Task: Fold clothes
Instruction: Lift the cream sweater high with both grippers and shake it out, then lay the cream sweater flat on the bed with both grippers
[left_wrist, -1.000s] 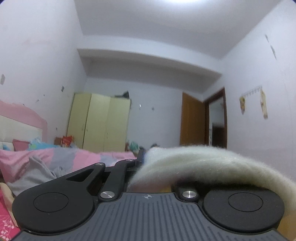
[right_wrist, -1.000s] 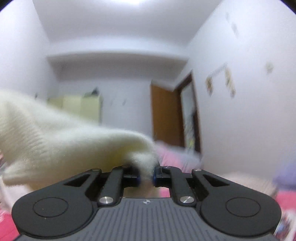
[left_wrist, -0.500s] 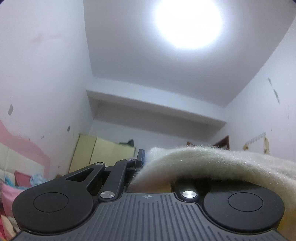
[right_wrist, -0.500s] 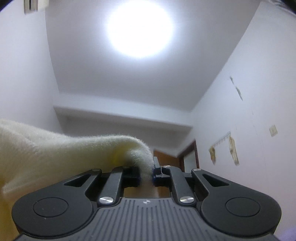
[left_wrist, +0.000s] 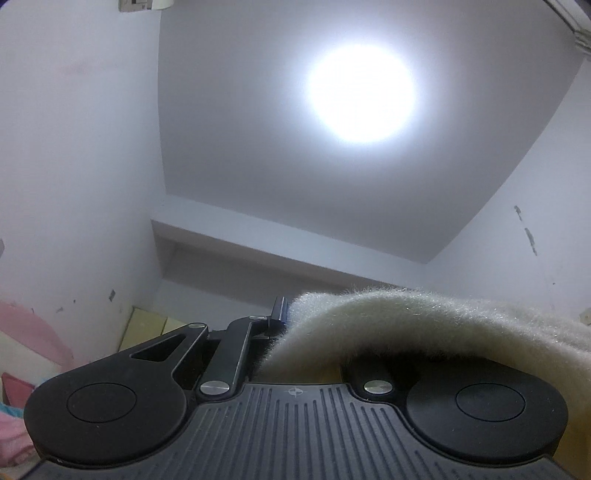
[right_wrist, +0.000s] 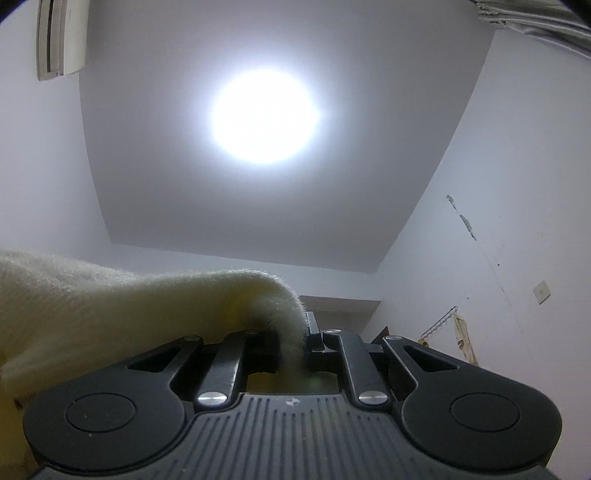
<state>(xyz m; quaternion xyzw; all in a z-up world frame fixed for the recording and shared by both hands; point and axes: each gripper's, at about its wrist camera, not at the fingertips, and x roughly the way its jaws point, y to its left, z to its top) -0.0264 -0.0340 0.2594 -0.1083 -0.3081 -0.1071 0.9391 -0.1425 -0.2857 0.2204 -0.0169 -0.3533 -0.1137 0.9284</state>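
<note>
Left wrist view: the left claw (left_wrist: 286, 318) is tilted upward, so that the ceiling lamp (left_wrist: 361, 93) and white walls fill most of the frame. The jaws are nearly pressed together, and an edge of the cream fuzzy garment (left_wrist: 406, 325) is pinched between them. Only the left finger, with its blue-edged pad, is seen; the right finger is hidden under the fabric. From the pinch the garment is draped rightward over the right side of the claw body and runs out of frame at the right edge. A yellow wardrobe (left_wrist: 147, 328) and a strip of pink bedding (left_wrist: 14, 424) are seen low at the left.

Right wrist view: the right claw (right_wrist: 304, 338) is likewise tilted toward the ceiling light (right_wrist: 264, 115). The jaws are drawn close together, and a fold of the fuzzy cream garment (right_wrist: 110, 295) is gripped between the pads. From the grip the fabric is carried over the left finger and spreads leftward out of frame. An air conditioner (right_wrist: 61, 37) is mounted high at upper left; a wall hook rack (right_wrist: 441, 321) is seen at the right.
</note>
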